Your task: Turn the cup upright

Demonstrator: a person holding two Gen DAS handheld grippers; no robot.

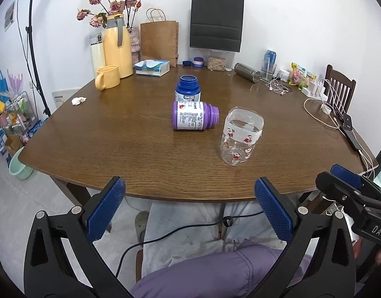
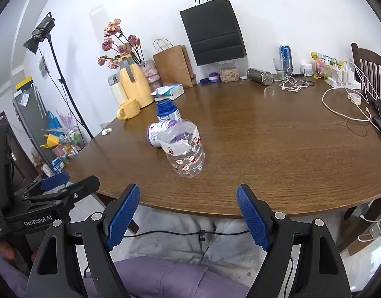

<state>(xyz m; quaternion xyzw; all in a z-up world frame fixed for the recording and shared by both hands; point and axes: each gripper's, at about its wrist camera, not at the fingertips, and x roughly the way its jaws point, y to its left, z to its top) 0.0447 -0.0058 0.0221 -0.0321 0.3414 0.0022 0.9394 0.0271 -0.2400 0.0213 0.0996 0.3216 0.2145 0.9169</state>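
Observation:
A clear plastic cup point(image 1: 240, 139) with red cartoon prints and a white band stands on the brown table point(image 1: 116, 134), its open mouth up; it also shows in the right wrist view point(image 2: 184, 149). My left gripper point(image 1: 190, 208) is open and empty, held off the table's near edge, short of the cup. My right gripper point(image 2: 188, 216) is open and empty, also off the near edge, the cup straight ahead of it. The right gripper's body shows at the left wrist view's right edge point(image 1: 351, 193).
A purple bottle point(image 1: 194, 119) lies on its side just left of the cup, and a blue bottle point(image 1: 188, 90) stands behind it. A yellow mug point(image 1: 107, 77), yellow thermos point(image 1: 117, 47), tissue box point(image 1: 153, 67), paper bags, a steel flask point(image 1: 247, 72) and cables point(image 1: 324, 109) line the far and right sides.

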